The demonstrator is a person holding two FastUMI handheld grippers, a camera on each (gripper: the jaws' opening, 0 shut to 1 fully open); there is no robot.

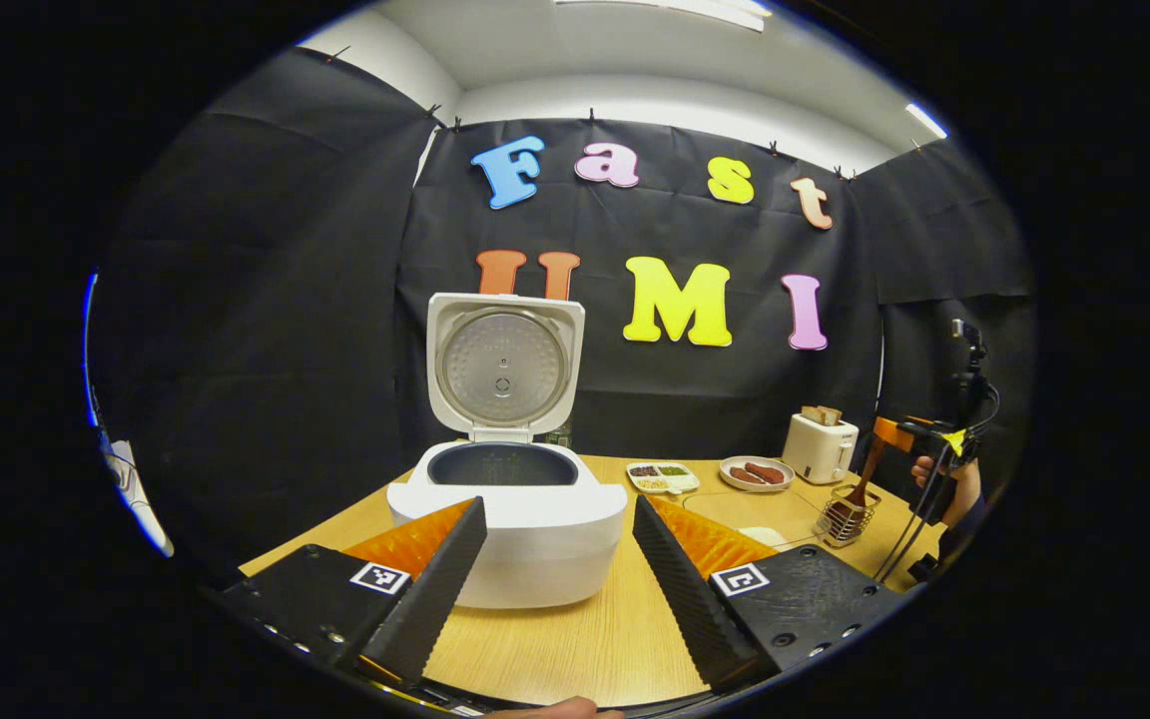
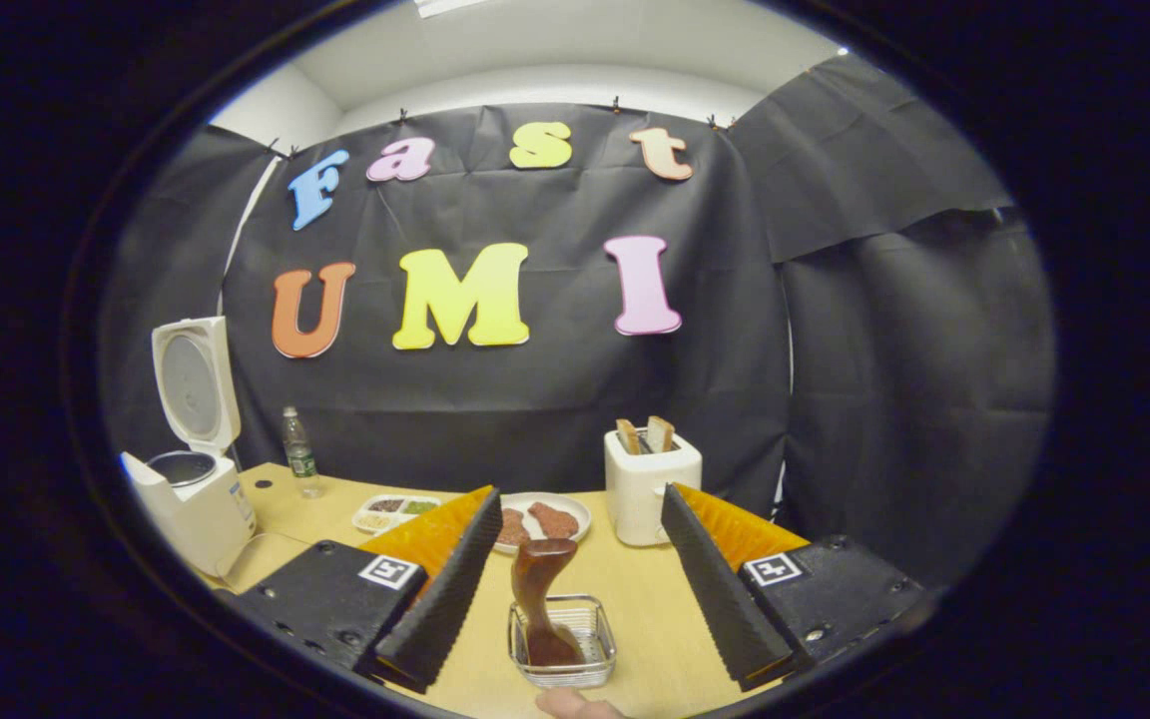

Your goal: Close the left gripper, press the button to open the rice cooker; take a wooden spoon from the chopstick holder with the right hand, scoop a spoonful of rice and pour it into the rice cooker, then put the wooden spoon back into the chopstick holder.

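Sitting on the table (image 1: pixel 555 639), rice cooker (image 1: pixel 507 519) has its lid (image 1: pixel 503 364) up, so the button step looks done; left gripper (image 1: pixel 558 569) hangs spread in front of it, holding nothing. Right gripper (image 2: pixel 575 574) is spread above the wire holder (image 2: pixel 562 639), either side of the wooden spoon (image 2: pixel 538 599) (not gripped). Left to do: grab, scoop, pour, return

Toaster (image 2: pixel 651 484), bottle (image 2: pixel 299 454), plate (image 2: pixel 541 519) of perhaps sausages
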